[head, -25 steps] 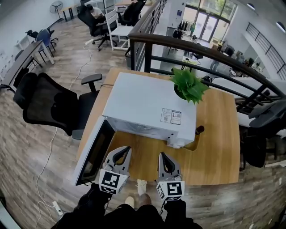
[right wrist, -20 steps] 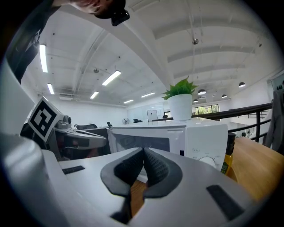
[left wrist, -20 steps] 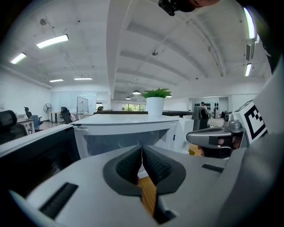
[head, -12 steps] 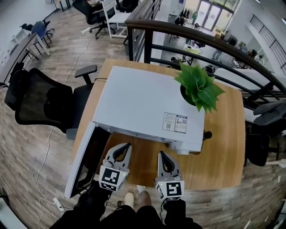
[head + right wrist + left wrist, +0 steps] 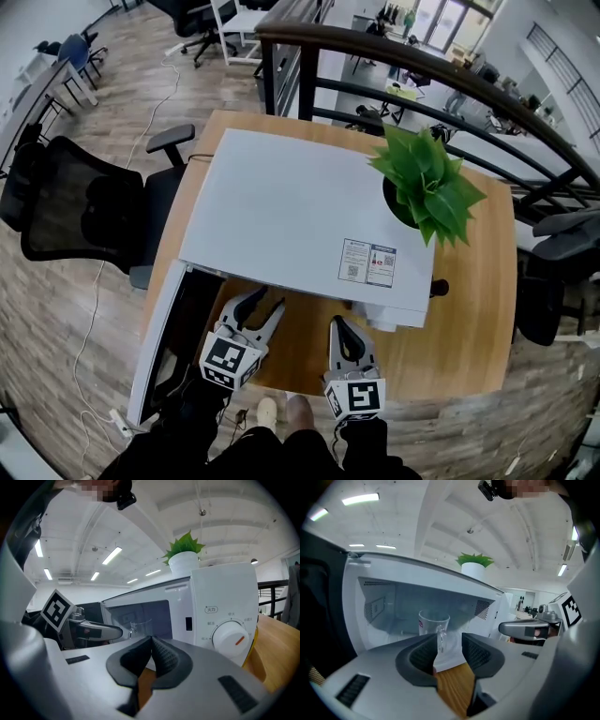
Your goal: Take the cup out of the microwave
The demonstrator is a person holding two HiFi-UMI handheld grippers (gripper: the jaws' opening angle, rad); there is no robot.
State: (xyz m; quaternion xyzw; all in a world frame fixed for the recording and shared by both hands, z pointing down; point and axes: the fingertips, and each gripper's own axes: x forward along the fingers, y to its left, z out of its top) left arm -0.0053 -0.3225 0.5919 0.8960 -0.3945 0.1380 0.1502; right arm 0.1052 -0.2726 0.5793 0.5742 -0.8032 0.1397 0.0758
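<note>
Glass cup [image 5: 433, 623] stands inside the open microwave [image 5: 375, 592], seemingly light, stiff, slippery, so we'd take its handle [image 5: 440, 637] with our left tongs [image 5: 449, 642], just opened wide and empty; right tongs [image 5: 151, 640] pinched together.

The microwave [image 5: 291, 225] stood on the tabletop [image 5: 469, 319], its door [image 5: 164, 347] open to the left, the cup [image 5: 433, 623] inside, a plant [image 5: 427, 183] on top at right. My left hand-held gripper [image 5: 264, 302] and right hand-held gripper [image 5: 337, 326] were before it.

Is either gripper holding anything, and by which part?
Nothing. Left gripper jaws have just been opening, empty, short of the clear glass cup; right gripper shut, empty.
</note>
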